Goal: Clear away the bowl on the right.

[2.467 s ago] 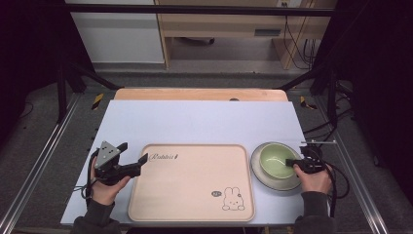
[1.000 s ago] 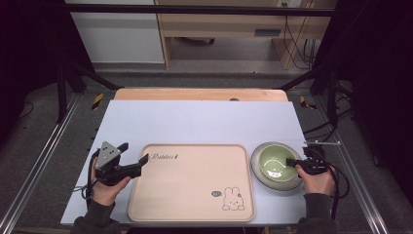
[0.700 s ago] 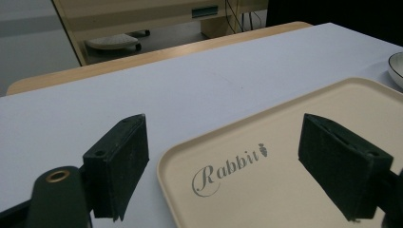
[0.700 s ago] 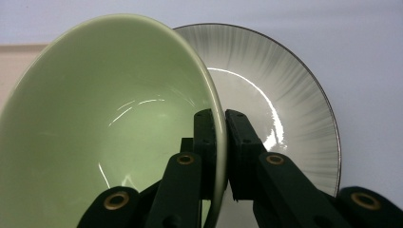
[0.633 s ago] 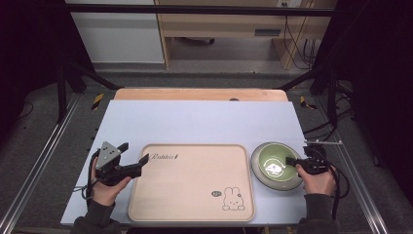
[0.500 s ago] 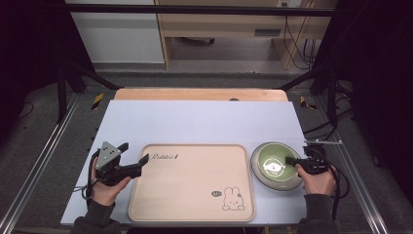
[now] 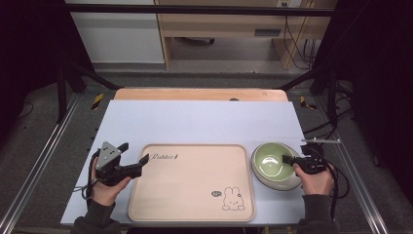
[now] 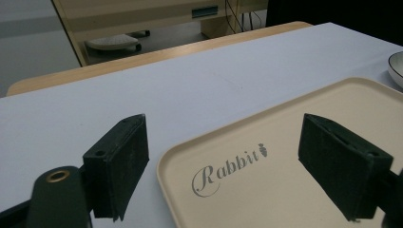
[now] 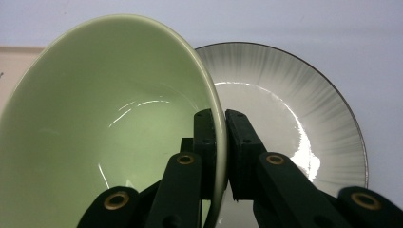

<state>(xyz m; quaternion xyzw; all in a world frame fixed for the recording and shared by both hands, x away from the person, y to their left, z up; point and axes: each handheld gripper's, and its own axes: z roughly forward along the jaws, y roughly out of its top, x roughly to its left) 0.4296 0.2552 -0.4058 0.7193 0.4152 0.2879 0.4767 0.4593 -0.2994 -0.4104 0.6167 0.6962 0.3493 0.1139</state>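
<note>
A pale green bowl [image 7: 271, 162] [image 9: 104, 123] rests tilted over a grey-white plate [image 7: 284, 182] [image 9: 294, 123] at the right of the table. My right gripper [image 7: 286, 160] [image 9: 219, 118] is shut on the bowl's near rim, one jaw inside and one outside. A beige tray [image 7: 192, 181] [image 8: 294, 142] printed with "Rabbit" and a small rabbit lies in the middle. At the tray's left corner my left gripper [image 7: 132, 157] [image 8: 237, 166] stands open, its jaws apart above that corner with nothing between them.
A light blue mat [image 7: 204, 122] covers the wooden table [image 7: 199, 94]. Metal frame rails [image 7: 44, 156] run down both sides. Cables [image 7: 336, 122] hang off the right edge. Beyond the far edge is floor and a wooden shelf unit [image 7: 224, 24].
The right gripper has lifted and tipped the green bowl, shifting it slightly left over the plate. The left gripper has stayed put.
</note>
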